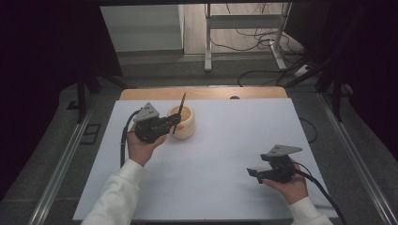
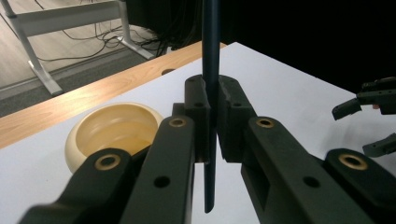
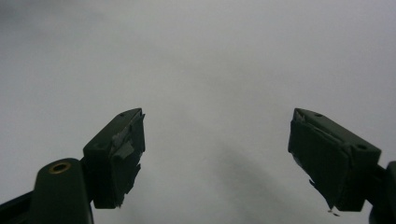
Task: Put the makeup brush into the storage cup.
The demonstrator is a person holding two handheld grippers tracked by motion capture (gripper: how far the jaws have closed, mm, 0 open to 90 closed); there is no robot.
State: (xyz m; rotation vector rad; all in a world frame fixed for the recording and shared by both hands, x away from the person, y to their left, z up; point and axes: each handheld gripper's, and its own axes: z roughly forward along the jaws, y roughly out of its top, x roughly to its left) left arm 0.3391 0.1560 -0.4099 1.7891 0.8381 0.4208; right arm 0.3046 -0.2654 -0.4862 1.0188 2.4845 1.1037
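Observation:
My left gripper (image 1: pixel 174 125) is shut on a thin dark stick (image 1: pixel 179 113), held nearly upright just left of a cream bowl (image 1: pixel 187 123). In the left gripper view the stick (image 2: pixel 210 56) runs straight up between the closed pads of the left gripper (image 2: pixel 211 116), its lower end hanging above the white sheet, and the cream bowl (image 2: pixel 109 133) sits to the left with nothing visible inside. My right gripper (image 1: pixel 254 174) rests low at the front right, open. In the right gripper view the right gripper (image 3: pixel 215 156) has its jaws wide apart over bare white sheet.
A white sheet (image 1: pixel 220 154) covers the table, with a wooden edge (image 1: pixel 206 93) showing at the far side. Beyond it stand a metal frame leg (image 1: pixel 207 37) and loose cables (image 1: pixel 263 40) on the floor. Dark curtains flank both sides.

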